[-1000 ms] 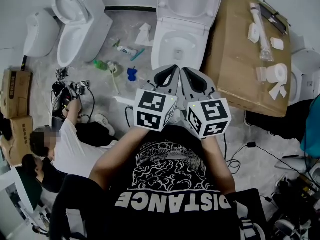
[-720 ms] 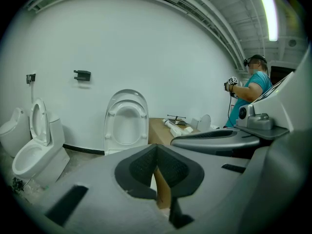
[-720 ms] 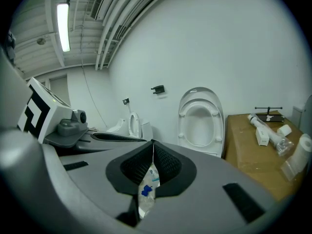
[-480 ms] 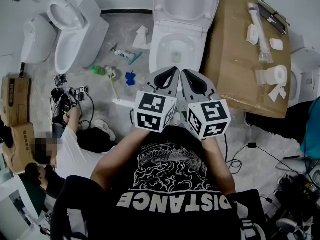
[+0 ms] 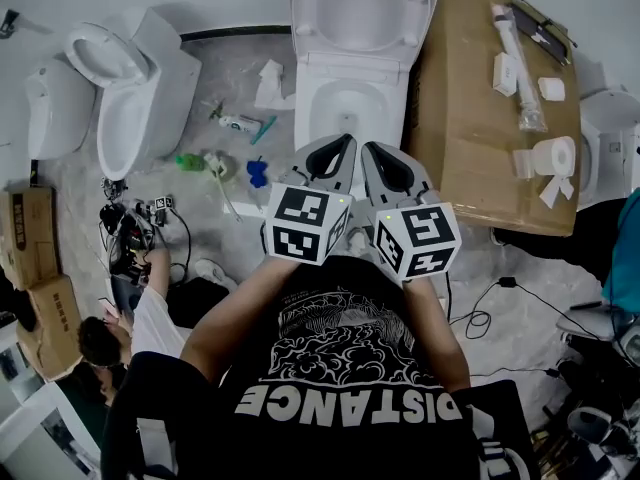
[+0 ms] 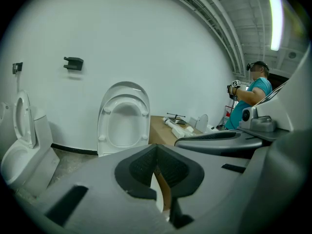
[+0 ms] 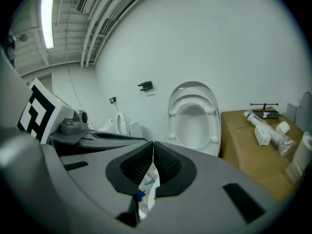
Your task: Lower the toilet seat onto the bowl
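Note:
The white toilet stands straight ahead against the wall. Its seat point(image 5: 362, 10) and lid are raised upright over the open bowl point(image 5: 342, 103). The seat point(image 6: 124, 119) shows ahead in the left gripper view, and the seat point(image 7: 193, 115) likewise in the right gripper view. My left gripper point(image 5: 345, 142) and right gripper point(image 5: 368, 149) are held side by side just short of the bowl's front rim, touching nothing. Both are shut and empty: the left gripper's point(image 6: 156, 148) pads meet, as do the right gripper's point(image 7: 153, 145).
A large cardboard box point(image 5: 470, 118) right of the toilet carries a packed pipe part point(image 5: 520, 63) and a paper roll point(image 5: 553, 150). A second toilet point(image 5: 135, 93) stands at the left. Bottles and scraps point(image 5: 235, 128) litter the floor. A person point(image 5: 150, 318) crouches lower left by cables.
The head view has swung left and slightly nearer the toilet. The crouching person has shifted lower in the picture. Both grippers stay shut, side by side.

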Available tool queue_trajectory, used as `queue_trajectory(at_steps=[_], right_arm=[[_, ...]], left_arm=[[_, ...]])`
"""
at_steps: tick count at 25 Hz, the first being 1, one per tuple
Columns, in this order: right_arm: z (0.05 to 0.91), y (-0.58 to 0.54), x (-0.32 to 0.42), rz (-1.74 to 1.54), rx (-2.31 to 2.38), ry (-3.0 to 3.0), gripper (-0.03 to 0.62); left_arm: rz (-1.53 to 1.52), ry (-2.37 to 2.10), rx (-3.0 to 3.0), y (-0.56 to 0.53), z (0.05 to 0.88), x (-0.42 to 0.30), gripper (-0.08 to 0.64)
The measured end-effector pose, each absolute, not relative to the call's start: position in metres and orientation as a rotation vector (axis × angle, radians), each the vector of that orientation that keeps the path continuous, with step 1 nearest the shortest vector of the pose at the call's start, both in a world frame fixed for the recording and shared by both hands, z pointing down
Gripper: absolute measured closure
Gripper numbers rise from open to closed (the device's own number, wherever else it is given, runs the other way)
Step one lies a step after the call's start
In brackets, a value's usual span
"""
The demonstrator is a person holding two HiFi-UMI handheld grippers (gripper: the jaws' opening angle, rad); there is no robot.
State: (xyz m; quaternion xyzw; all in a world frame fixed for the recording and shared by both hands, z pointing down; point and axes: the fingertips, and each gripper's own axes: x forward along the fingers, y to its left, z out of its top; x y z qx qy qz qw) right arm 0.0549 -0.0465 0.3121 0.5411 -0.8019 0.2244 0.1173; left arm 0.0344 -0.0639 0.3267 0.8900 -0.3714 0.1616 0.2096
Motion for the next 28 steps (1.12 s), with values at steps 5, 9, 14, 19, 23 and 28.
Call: queue_trajectory(at_steps=[5, 9, 14, 19, 23, 28], right_arm=[[0.311, -0.088, 0.052, 0.641, 1.610, -2.310, 0.574], [0.309, -0.117, 0.048, 0.632, 1.631, -2.285, 0.574], [0.304, -0.147, 0.038, 0.606, 1.581, -2.258, 0.574], [0.285, -0.181, 0.040, 0.527, 1.539, -2.254, 0.574], [0.266, -0.203, 0.055, 0.447, 1.530, -2.246, 0.574], [0.250, -0.229, 0.077, 0.342, 1.509, -2.233, 0.574]], left_arm=[[0.430, -0.955, 2.522, -0.105, 0.324, 0.032, 0.549], [0.404, -0.874, 2.548, -0.133, 0.321, 0.029, 0.549], [0.376, -0.774, 2.576, -0.163, 0.313, 0.024, 0.549], [0.344, -0.646, 2.647, -0.194, 0.296, 0.024, 0.549], [0.336, -0.572, 2.730, -0.217, 0.277, 0.033, 0.549], [0.360, -0.545, 2.804, -0.240, 0.264, 0.049, 0.549]])
